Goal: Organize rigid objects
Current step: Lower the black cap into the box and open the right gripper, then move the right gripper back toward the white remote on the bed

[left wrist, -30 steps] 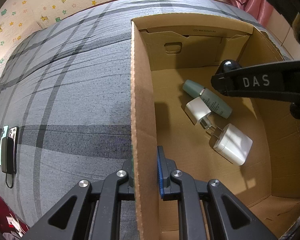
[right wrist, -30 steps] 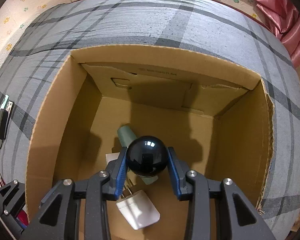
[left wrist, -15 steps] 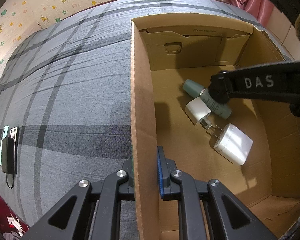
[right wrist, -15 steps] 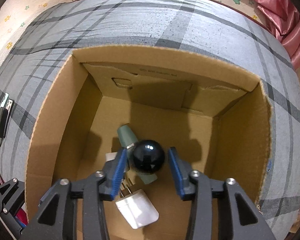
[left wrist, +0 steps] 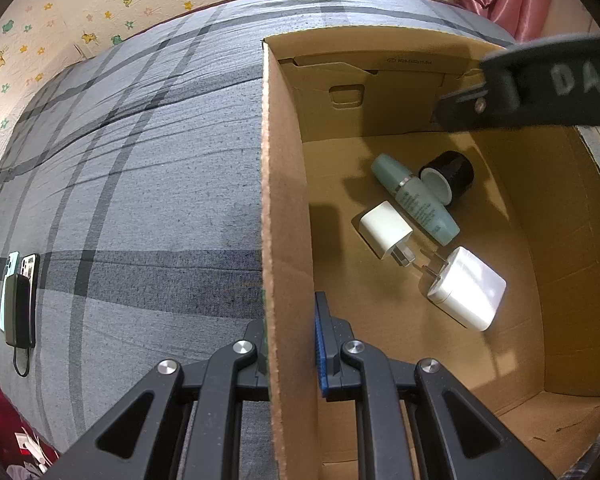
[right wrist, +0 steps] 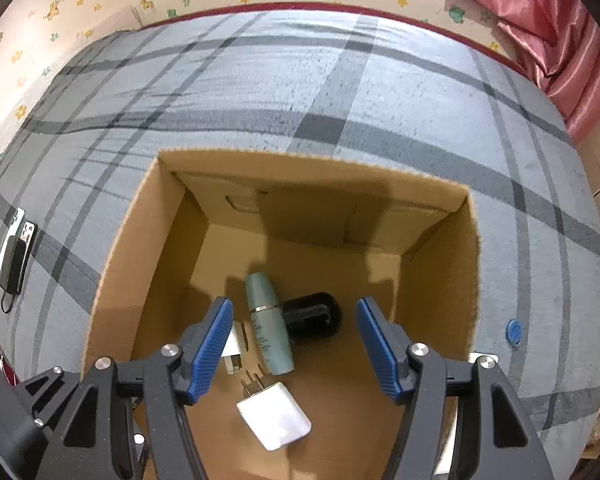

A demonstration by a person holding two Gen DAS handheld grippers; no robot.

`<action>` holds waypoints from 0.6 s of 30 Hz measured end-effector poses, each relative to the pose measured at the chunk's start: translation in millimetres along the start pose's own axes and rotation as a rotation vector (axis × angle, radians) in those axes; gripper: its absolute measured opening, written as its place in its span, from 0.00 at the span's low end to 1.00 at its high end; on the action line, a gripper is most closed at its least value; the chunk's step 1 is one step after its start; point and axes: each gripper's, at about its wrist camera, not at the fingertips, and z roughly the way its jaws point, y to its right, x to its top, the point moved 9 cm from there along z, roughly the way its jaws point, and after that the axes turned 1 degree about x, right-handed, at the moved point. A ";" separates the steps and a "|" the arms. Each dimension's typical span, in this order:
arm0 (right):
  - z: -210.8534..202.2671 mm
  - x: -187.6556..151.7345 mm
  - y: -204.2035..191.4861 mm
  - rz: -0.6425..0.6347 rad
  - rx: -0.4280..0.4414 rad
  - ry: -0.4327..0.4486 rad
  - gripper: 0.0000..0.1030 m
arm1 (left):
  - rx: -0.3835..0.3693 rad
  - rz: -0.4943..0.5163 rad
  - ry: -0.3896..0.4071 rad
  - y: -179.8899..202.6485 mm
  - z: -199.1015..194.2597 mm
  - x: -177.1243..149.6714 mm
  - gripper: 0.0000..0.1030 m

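A cardboard box [left wrist: 284, 208] [right wrist: 112, 276] stands on the grey plaid bedspread. My left gripper [left wrist: 290, 344] is shut on the box's left wall. On the box floor lie a black round jar [left wrist: 448, 174] [right wrist: 312, 316], a teal tube [left wrist: 414, 200] [right wrist: 266, 324], a small white plug [left wrist: 384, 228] [right wrist: 232, 344] and a larger white charger [left wrist: 464, 288] [right wrist: 274, 420]. My right gripper [right wrist: 294, 344] hangs above them with its jaws opening and nothing between them; the jar lies well below. In the left wrist view the right gripper's arm [left wrist: 540, 88] crosses the box's top right.
Phones with a black power bank [left wrist: 18, 300] [right wrist: 14, 258] lie at the bedspread's left edge. A small blue disc [right wrist: 514, 330] rests right of the box. Pink curtain [right wrist: 540, 20] hangs at the back right, patterned wall behind.
The right gripper let go of the black jar, which dropped beside the teal tube, and rose with its jaws spreading. The left gripper kept still on the box wall.
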 end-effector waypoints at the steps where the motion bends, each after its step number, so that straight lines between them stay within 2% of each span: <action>1: -3.7 1.1 0.4 -0.002 -0.003 0.005 0.70 | -0.001 -0.001 0.000 0.0 -0.1 0.1 0.14; 3: -10.0 2.9 2.4 -0.003 -0.012 0.018 0.78 | 0.002 0.000 0.000 0.0 -0.1 0.1 0.14; 6: -21.1 5.3 5.9 -0.009 -0.029 0.040 0.83 | 0.002 -0.002 -0.001 0.2 -0.2 0.3 0.14; 10: -38.0 8.4 15.5 0.001 -0.047 0.071 1.00 | 0.002 0.000 -0.001 0.1 -0.3 0.3 0.14; 18: -69.6 5.4 49.0 0.039 -0.066 0.095 1.00 | 0.006 0.000 -0.002 -0.8 0.1 0.4 0.14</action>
